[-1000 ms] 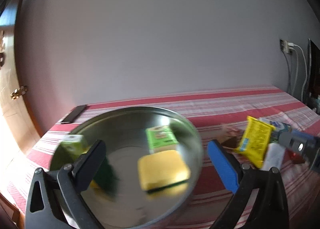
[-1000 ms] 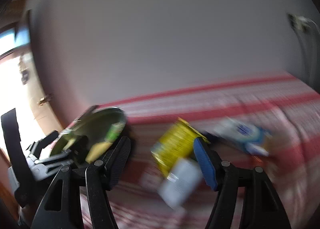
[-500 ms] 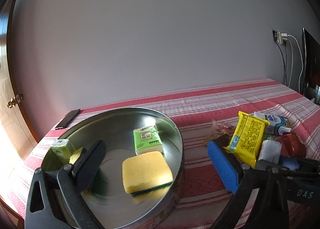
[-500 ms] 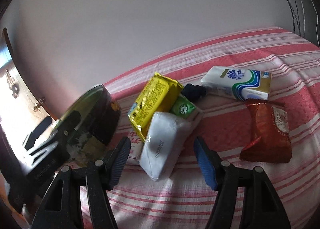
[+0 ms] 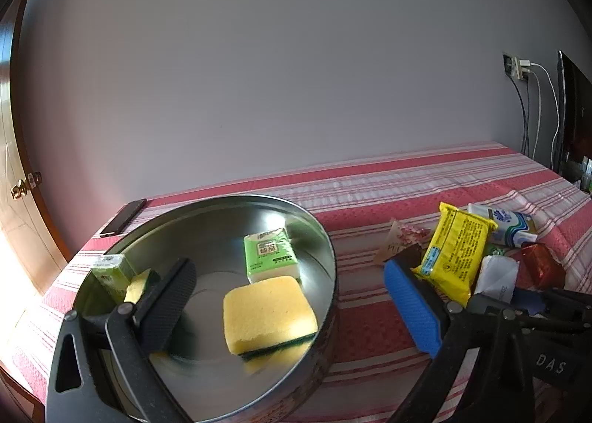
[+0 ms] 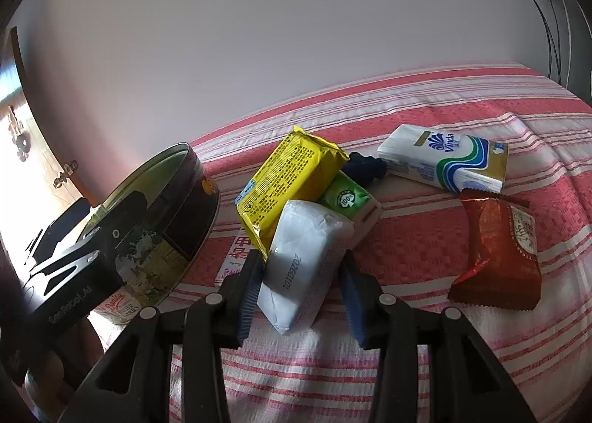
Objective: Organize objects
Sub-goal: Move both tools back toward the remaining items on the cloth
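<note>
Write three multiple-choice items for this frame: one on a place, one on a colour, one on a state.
1. Where does the yellow sponge lie?
A. in the round tin
B. on the striped cloth
C. on the phone

2. What colour is the packet beside the Vinda tissue pack?
A. blue
B. red
C. white

3. The right gripper is:
A. shut and empty
B. holding the sponge
C. astride the white packet

Answers: 1 A, it sits on the tin's floor; 2 B, the red packet adjoins it; 3 C, the jaws, just closing, flank it.

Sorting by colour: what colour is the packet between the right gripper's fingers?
White packet, with grey printed digits; clearest in the right wrist view.
</note>
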A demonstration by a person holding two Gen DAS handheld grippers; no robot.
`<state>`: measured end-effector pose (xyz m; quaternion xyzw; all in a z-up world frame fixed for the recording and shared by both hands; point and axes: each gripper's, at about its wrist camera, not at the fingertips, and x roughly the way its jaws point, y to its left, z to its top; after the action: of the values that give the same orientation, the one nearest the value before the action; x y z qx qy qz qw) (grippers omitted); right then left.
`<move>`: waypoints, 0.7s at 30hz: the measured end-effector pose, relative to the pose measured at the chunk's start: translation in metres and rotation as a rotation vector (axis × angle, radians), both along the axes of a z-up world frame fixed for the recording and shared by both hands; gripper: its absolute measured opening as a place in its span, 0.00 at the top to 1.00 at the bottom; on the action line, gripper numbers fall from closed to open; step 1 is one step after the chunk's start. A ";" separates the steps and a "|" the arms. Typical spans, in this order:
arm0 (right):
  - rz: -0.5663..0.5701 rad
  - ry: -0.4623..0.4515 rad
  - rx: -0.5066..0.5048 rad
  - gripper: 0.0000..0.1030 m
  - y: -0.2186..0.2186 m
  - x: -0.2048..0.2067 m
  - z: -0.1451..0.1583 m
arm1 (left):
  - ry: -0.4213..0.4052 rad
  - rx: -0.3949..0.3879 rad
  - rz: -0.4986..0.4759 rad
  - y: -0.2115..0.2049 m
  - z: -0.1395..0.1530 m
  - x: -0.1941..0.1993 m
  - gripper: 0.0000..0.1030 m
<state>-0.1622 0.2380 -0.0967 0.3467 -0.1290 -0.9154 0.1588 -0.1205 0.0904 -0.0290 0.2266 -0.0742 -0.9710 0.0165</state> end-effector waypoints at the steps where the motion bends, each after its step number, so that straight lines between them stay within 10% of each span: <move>1: 0.000 0.000 0.000 0.57 -0.001 0.001 -0.001 | -0.002 0.001 0.001 0.000 0.000 0.000 0.00; 21: 0.007 0.010 -0.006 0.58 0.004 0.008 -0.002 | -0.005 0.003 0.004 -0.004 -0.001 0.001 0.00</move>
<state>-0.1547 0.2415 -0.0987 0.3421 -0.1298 -0.9162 0.1636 -0.1191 0.0867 -0.0297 0.2292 -0.0723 -0.9705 0.0177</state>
